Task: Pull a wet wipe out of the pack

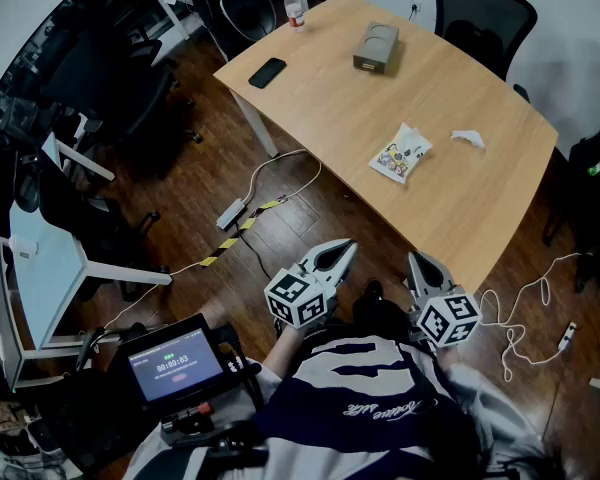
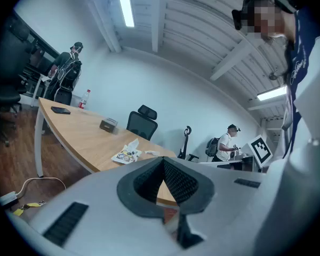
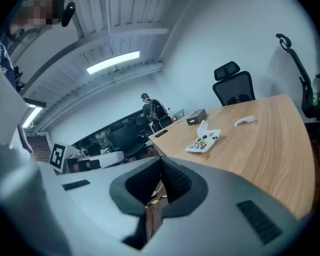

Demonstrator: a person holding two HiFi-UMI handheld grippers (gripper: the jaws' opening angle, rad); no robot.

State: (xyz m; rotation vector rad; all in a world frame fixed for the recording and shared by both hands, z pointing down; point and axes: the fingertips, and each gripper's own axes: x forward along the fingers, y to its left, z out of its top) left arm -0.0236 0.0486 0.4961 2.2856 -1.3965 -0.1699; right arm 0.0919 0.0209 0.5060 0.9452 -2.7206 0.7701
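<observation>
- One wet-wipe pack (image 1: 401, 154) lies on the table (image 1: 470, 218), with one white scrap (image 1: 468, 138) to its right. Farther off are one grey box (image 1: 376, 48), one phone (image 1: 267, 72) and one bottle (image 1: 294, 6).
- The left gripper (image 1: 344, 249) and right gripper (image 1: 417, 261) (both short of the table) have jaws together on nothing.
- The pack's print is too small to read.

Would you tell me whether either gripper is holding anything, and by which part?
Nothing is held. The left gripper and right gripper have jaws closed on nothing, short of the table; the wet wipe pack lies there untouched.
</observation>
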